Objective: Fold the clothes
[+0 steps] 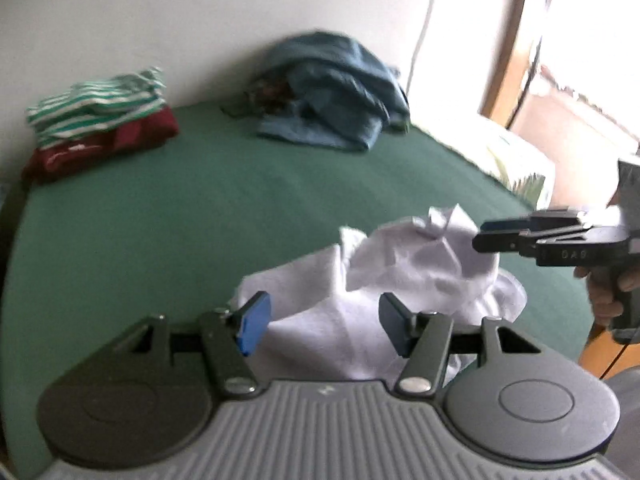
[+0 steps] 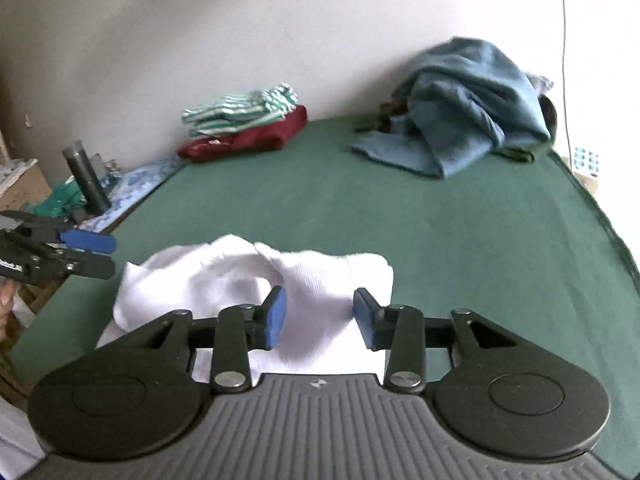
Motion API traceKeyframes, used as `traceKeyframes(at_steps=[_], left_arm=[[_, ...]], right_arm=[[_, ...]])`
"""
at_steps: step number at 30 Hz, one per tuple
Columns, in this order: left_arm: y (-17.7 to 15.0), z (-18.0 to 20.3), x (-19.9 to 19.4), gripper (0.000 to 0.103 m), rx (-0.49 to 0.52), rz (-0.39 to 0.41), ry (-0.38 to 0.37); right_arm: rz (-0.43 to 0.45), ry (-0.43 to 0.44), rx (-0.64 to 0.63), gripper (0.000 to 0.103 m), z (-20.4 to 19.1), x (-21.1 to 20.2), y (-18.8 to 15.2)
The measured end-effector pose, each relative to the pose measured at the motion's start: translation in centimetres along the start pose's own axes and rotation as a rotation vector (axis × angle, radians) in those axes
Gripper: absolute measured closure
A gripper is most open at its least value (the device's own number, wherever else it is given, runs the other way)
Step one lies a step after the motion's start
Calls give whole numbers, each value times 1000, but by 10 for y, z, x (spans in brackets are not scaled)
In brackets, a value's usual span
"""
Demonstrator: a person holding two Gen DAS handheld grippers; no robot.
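- A crumpled white cloth garment (image 2: 256,280) lies near the front edge of a bed covered with a flat dark green sheet (image 2: 400,216), bunched into soft folds rather than laid flat.
- The left claw (image 1: 322,326) hovers just over the near part of the white garment, its blue-padded fingers (image 1: 254,328) spread apart with only loose fabric showing in the gap; nothing is pinched.
- The right claw (image 2: 320,316) is likewise spread over the white garment, pads clear of the cloth on both sides.
- In the left wrist view the right claw (image 1: 486,236) reaches in from the right edge, carried by a hand (image 1: 612,292); its tips sit at the raised crest of the garment, though the blur makes it hard to say whether they touch it.
- At the back of the bed, against the pale wall (image 2: 200,40), a folded green-and-white striped top (image 2: 240,114) rests on a folded maroon garment (image 2: 248,140).
- Well apart to the right sits a loose heap of blue-grey fabric (image 2: 464,112).
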State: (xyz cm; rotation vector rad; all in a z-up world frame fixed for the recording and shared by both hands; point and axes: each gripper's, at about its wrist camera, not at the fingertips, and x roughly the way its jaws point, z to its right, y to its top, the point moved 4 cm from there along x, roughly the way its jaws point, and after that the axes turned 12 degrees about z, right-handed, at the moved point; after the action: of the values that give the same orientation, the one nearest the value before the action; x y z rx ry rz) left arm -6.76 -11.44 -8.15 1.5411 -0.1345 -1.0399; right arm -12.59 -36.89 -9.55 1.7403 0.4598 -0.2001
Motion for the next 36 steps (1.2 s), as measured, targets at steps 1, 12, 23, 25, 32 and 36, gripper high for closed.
traceKeyframes(at_steps=[1,12,23,25,32,36], left_arm=[[-3,1,8,42,1,-17,0],[-36,5,23,32,37,-70,-15],[-38,13,21,30,51,-61,-17],[-39,13,19,30,52,-64,-24],[-19,15,1,30,50,-16,-43],[0,13,1,26,16,37,-61]], right_arm=[[-11,-7,-13,66,-3,4,-3],[-72,-62,2,70,8,-8,-22],[23,-36,-43,69,-12,2,-3],[-39,-37,-49,79,-11,12,-16],[-7,-13,2,78,-1,-2,-1],[74,-18,4,78,-6,7,20]])
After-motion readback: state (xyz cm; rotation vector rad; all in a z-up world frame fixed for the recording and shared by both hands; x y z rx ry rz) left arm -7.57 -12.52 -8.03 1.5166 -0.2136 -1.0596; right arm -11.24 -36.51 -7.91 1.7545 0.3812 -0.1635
